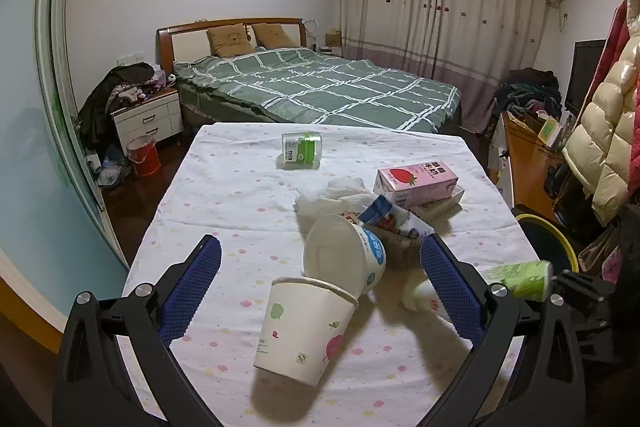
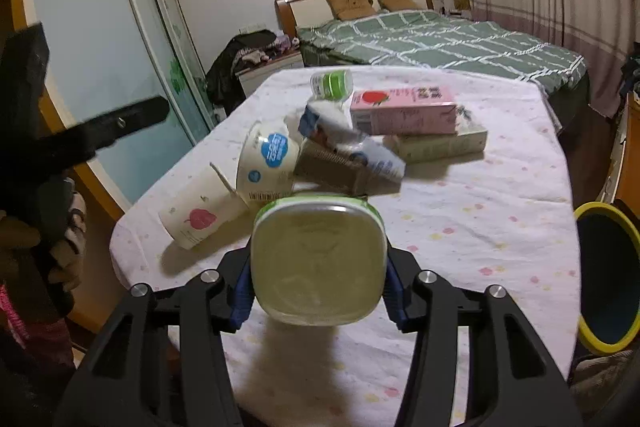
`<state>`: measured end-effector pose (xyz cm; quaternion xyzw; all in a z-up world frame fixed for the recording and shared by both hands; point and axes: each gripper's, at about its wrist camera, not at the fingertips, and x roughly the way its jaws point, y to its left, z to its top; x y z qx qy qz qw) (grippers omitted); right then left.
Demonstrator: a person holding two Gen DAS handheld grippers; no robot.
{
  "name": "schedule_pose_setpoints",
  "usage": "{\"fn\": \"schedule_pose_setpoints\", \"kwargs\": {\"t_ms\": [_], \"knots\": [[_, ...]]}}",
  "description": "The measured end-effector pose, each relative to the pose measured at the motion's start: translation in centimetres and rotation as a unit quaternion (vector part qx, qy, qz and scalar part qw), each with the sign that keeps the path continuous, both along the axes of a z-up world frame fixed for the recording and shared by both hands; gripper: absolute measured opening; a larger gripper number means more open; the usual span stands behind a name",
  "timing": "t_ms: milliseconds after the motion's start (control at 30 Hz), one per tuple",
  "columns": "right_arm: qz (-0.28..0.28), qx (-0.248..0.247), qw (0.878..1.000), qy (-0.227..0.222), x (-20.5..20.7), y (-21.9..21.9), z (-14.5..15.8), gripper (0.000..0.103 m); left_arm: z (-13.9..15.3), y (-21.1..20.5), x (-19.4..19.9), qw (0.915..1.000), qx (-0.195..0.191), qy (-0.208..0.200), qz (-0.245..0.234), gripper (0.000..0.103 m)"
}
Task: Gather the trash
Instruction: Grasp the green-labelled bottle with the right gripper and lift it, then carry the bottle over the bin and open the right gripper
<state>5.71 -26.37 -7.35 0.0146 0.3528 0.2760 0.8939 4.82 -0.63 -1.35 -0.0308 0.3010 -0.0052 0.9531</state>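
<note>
- The left claw (image 1: 320, 277) is spread wide above the worktop (image 1: 224, 195), pinching nothing.
- Between its blue pads (image 1: 192, 291) lie a tipped paper cup (image 1: 304, 327) and a white yogurt tub (image 1: 344, 253).
- Further right, a pink carton (image 1: 416, 181) rests on a flat box.
- The right claw (image 2: 316, 287) pinches a green-rimmed container (image 2: 316, 259) above the worktop.
- A yellow-rimmed bin (image 2: 608, 275) stands at the far right.

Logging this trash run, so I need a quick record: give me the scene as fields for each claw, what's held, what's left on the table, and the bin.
left claw: open, over the table
right claw: shut on green tub
on table: paper cup, yogurt cup, pink carton, tissue, green jar
bin: yellow-rimmed, right of table
</note>
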Motion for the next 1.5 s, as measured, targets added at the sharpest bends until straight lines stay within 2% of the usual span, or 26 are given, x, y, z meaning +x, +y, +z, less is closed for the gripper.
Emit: {"fn": "schedule_pose_setpoints", "kwargs": {"t_ms": [233,667,867,967,1100,1267,1400,1500], "knots": [[-0.018,0.006,1.0,-0.018,-1.1,-2.0,1.8,0.05,-0.3,-0.1,-0.2,1.0,-0.002,0.003,-0.001,0.098],[-0.043,0.022,0.998,-0.032,-1.8,-4.3,3.4,0.05,-0.7,-0.6,-0.1,0.9999,0.0,0.008,-0.009,0.098],[-0.077,0.043,0.996,-0.033,-0.5,-6.4,3.8,0.05,-1.1,-1.1,0.2,0.9998,0.003,0.013,-0.015,0.098],[-0.107,0.04,0.992,-0.047,0.2,-8.2,4.6,0.05,-1.1,-1.3,0.3,0.9998,0.005,0.014,-0.017,0.098],[-0.163,0.035,0.983,-0.072,0.7,-11.5,6.0,0.05,-1.2,-1.3,0.5,0.9998,0.003,0.015,-0.015,0.098],[-0.261,-0.002,0.961,-0.093,1.8,-16.7,6.2,0.05,-1.5,-1.7,0.9,0.9996,0.006,0.02,-0.018,0.098],[-0.321,-0.033,0.943,-0.084,3.6,-20.3,4.4,0.05,-1.6,-2.1,1.1,0.9995,0.007,0.022,-0.023,0.098],[-0.351,-0.042,0.934,-0.044,5.8,-23.2,1.3,0.05,-1.6,-2.7,1.3,0.9993,0.011,0.023,-0.028,0.098]]}}
